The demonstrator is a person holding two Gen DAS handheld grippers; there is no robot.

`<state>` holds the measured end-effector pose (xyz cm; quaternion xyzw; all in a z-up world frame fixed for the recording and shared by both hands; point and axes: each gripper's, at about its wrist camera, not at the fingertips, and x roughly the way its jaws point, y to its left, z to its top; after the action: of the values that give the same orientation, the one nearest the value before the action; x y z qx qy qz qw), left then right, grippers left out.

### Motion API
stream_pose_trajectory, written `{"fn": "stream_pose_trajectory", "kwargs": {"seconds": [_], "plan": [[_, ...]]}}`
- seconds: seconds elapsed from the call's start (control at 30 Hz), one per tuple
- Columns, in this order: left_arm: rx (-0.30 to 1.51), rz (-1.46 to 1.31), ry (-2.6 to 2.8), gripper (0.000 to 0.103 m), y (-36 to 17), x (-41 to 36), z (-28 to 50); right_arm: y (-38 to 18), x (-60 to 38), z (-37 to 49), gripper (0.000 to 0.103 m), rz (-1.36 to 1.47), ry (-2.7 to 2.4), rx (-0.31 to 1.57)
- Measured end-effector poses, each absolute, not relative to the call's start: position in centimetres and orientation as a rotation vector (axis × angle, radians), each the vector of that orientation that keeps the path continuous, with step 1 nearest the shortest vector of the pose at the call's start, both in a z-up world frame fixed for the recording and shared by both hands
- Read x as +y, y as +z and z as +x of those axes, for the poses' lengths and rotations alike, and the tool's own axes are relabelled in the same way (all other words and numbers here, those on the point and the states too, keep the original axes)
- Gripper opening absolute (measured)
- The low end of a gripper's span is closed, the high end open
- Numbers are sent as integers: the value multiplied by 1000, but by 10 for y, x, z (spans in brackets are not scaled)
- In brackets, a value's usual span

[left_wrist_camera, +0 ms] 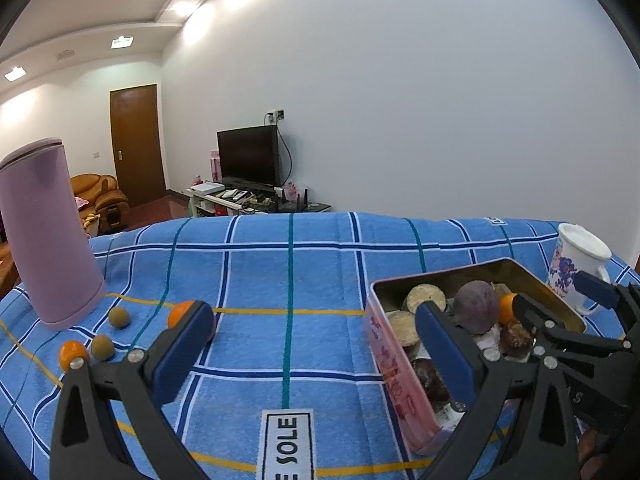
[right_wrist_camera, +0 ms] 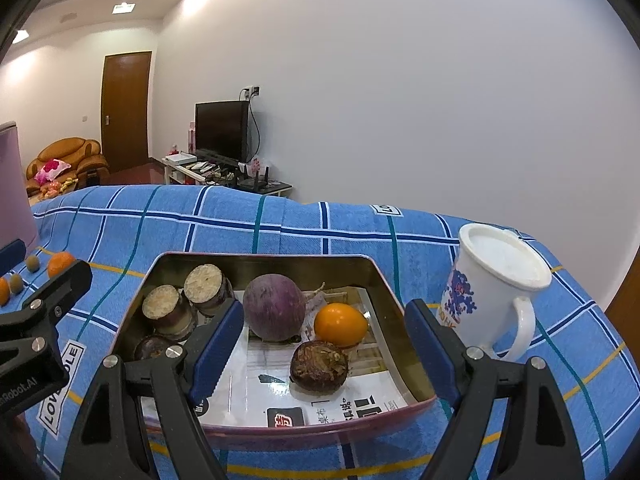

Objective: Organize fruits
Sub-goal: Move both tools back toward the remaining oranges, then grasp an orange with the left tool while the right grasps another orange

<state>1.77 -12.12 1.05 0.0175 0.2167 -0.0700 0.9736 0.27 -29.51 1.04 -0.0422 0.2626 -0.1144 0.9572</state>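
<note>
Right wrist view: tin [right_wrist_camera: 376, 276] framed by right gripper [right_wrist_camera: 324, 344].
Both jaws were spread wide, empty; left gripper [left_wrist_camera: 316, 332] likewise, over cloth [left_wrist_camera: 280, 264].

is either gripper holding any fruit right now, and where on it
No, nothing is held. The left gripper has open jaws over bare cloth, and the right gripper has open jaws above the tin, touching no fruit.

A blue checked cloth [right_wrist_camera: 320, 236] covers the table, where a tall lilac canister [left_wrist_camera: 52, 236] and a white mug [right_wrist_camera: 496, 292] with a blue pattern stand well apart, while a dark television [right_wrist_camera: 222, 130], brown door [right_wrist_camera: 126, 110] and tan armchair [right_wrist_camera: 68, 160] line the room behind.
</note>
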Motion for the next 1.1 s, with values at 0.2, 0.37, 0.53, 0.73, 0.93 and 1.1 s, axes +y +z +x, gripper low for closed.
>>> {"fn": "stream_pose_trajectory", "kwargs": {"seconds": [0.2, 0.37, 0.53, 0.73, 0.93, 1.1], "plan": [[443, 27, -126, 103, 9, -113, 17, 10, -295, 0, 84, -76, -236, 528], [451, 25, -102, 103, 9, -103, 17, 12, -298, -5, 84, -47, -237, 517], [467, 19, -77, 103, 8, -93, 18, 13, -302, -8, 84, -11, -248, 503], [483, 15, -54, 103, 6, -79, 18, 13, -302, -10, 84, 30, -259, 491], [488, 19, -33, 103, 5, -66, 17, 15, -294, -14, 84, 29, -279, 477], [491, 25, -18, 103, 4, -55, 18, 15, -275, -12, 84, -14, -272, 479]]}}
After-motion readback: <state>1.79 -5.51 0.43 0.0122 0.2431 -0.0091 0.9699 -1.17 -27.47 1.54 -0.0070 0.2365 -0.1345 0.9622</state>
